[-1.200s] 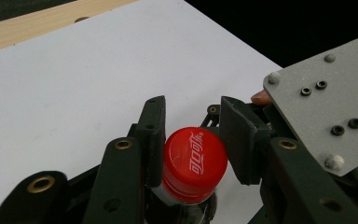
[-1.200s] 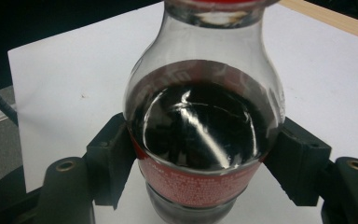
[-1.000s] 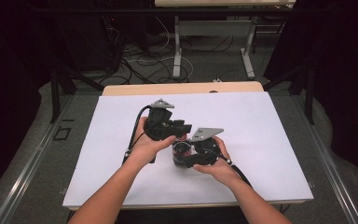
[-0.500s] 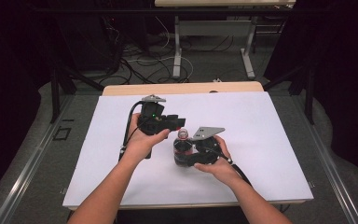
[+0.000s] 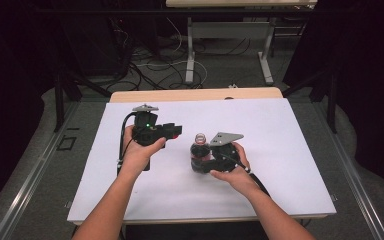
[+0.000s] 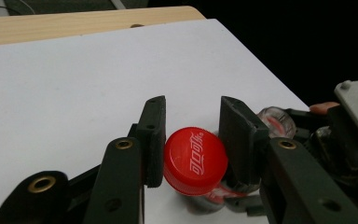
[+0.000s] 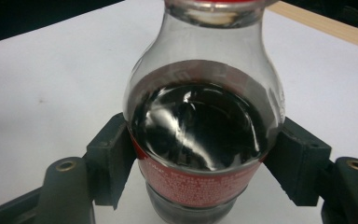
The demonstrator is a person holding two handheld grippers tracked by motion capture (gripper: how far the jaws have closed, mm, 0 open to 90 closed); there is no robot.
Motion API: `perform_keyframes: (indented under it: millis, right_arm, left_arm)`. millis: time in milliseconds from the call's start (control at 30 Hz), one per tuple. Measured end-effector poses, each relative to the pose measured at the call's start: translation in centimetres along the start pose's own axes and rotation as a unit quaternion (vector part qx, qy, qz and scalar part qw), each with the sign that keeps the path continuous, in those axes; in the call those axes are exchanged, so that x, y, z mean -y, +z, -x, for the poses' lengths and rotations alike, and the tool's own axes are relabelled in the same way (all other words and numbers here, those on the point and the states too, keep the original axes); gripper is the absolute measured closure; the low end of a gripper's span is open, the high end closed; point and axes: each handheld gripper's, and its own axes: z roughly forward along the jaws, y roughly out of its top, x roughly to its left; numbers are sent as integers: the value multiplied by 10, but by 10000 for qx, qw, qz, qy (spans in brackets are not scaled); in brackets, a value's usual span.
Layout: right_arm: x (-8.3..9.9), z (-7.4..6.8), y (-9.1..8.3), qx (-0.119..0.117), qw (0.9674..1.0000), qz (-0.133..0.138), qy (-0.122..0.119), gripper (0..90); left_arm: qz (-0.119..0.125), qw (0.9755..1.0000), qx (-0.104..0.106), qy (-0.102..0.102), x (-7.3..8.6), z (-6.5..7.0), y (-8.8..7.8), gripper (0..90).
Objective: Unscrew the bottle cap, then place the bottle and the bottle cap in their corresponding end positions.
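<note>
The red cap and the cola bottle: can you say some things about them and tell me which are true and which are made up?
1. The left gripper holds the red plastic cap between its black jaws. True.
2. The small clear plastic bottle of dark cola lies on its side on the white table sheet. False: it stands upright, clamped in the right gripper.
3. The bottle's mouth is open, with no cap on it. True, as the high view shows.
4. The bottle is empty. False: dark drink fills it to its shoulder.
5. The cap is plain blue. False: it is red with white writing.
</note>
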Motion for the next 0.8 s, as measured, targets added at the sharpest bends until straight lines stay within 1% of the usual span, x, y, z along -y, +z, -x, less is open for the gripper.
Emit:
perform_keyframes:
  millis: [67,133,167,200,233,300,367,400,433,500,600,667,700,733,800]
  right_arm:
    - [-2,4,0,72,9999,-82,132,297]
    - [-2,8,3,156,9997,32,172,297]
    - [-4,10,3,187,9996,-2,198,297]
    - [-4,12,4,222,9995,25,203,297]
    - [-6,14,4,278,9994,-2,218,297]
    - [-8,18,6,305,9991,5,294,297]
    - [-10,22,7,396,9985,30,382,297]
    - [-11,24,8,422,9983,20,394,296]
    - [-12,26,8,465,9982,53,376,296]
    - [-16,30,9,537,9977,32,419,297]
    - [-21,36,11,647,9968,51,472,297]
    - [-24,41,13,725,9961,87,491,297]
    - [-25,43,15,786,9957,75,485,296]
    - [-27,45,16,830,9951,63,529,296]
    - [-29,49,21,872,9943,106,598,296]
  left_arm:
    - [25,10000,-34,-80,5,-8,-3,626]
    - [21,9999,-58,-148,10,-16,-6,626]
    - [43,9998,-71,-189,12,-19,-7,626]
    - [87,9996,-96,-235,15,-23,-8,626]
    - [77,9996,-117,-238,17,-26,-9,626]
    - [103,9994,-198,-279,21,-32,-12,626]
    - [103,9991,-297,-300,25,-37,-14,626]
    - [128,9988,-337,-344,28,-39,-15,626]
    - [152,9987,-345,-355,31,-42,-15,626]
    - [178,9981,-362,-469,35,-46,-16,626]
    - [140,9976,-442,-507,40,-52,-15,626]
    - [160,9973,-456,-557,42,-55,-17,626]
    - [220,9970,-459,-581,43,-56,-17,626]
    - [179,9969,-458,-622,44,-57,-18,626]
    - [208,9966,-461,-646,46,-59,-19,626]
